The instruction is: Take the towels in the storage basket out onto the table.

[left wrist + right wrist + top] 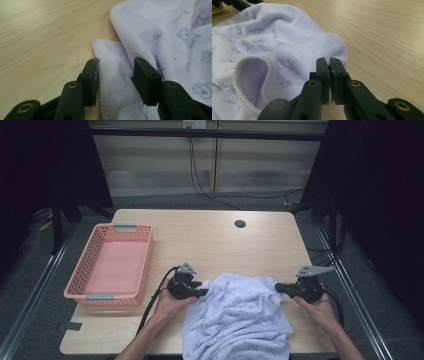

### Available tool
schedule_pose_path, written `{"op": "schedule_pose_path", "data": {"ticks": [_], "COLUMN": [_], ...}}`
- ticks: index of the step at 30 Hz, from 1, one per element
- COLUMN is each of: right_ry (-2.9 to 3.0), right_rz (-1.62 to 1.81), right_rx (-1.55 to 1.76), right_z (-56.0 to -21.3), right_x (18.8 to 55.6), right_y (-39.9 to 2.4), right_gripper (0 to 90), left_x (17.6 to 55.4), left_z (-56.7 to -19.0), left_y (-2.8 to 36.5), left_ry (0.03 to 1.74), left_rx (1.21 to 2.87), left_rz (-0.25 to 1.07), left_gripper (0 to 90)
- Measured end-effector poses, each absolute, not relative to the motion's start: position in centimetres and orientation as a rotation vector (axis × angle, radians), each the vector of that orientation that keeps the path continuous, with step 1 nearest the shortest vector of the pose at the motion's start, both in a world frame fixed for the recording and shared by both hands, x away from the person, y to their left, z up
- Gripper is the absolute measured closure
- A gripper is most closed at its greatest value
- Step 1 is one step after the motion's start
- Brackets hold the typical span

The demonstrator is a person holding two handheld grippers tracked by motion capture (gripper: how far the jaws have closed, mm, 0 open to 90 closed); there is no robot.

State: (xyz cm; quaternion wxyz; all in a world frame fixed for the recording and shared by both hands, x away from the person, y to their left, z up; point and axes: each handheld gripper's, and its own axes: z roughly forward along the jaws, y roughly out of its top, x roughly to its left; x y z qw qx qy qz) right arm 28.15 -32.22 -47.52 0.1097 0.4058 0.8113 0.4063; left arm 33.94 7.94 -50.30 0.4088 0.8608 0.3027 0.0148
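Observation:
A white towel (240,315) with a faint blue print lies crumpled on the wooden table (215,245), and its near part hangs over the front edge. My left gripper (204,292) is at the towel's left corner. In the left gripper view the jaws of that gripper (116,65) stand apart with the hemmed towel corner (112,72) between them, and the pads do not press it. My right gripper (276,287) is at the towel's right corner. There the right gripper (328,61) is shut on the stitched towel edge (342,50).
A pink plastic basket (85,265) with nothing in it stands on the left part of the table. A round cable hole (240,224) sits near the far edge. Bare wood lies between the towel and the far edge. Cables trail from both grippers.

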Motion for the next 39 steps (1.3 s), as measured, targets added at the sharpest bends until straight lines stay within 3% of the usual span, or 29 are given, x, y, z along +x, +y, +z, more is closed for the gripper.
{"op": "schedule_pose_path", "data": {"ticks": [3, 5, 8, 16, 27, 39], "right_ry": [2.39, 2.394, 2.394, 2.326, 2.169, 2.02], "right_rz": [1.201, 1.203, 1.221, 1.309, 1.444, 1.499], "right_rx": [1.188, 1.189, 1.193, 1.216, 1.113, 1.03], "right_z": [-47.5, -47.6, -47.5, -46.3, -40.1, -33.2], "right_x": [28.1, 28.2, 28.3, 28.4, 29.3, 34.3], "right_y": [-32.1, -32.0, -32.0, -32.9, -33.2, -33.1], "right_gripper": [86.6, 86.6, 86.6, 86.8, 86.9, 87.1], "left_x": [33.8, 33.9, 34.3, 34.3, 34.3, 39.4], "left_z": [-50.3, -50.4, -50.2, -47.3, -39.4, -34.7], "left_y": [7.7, 7.9, 8.7, 11.7, 15.0, 16.5], "left_ry": [0.744, 0.756, 0.797, 0.837, 0.766, 0.808], "left_rx": [2.185, 2.179, 2.138, 1.961, 1.824, 1.729], "left_rz": [0.053, 0.062, 0.016, 0.043, 0.201, 0.321], "left_gripper": [58.8, 75.0, 84.4, 85.0, 85.0, 85.1]}}
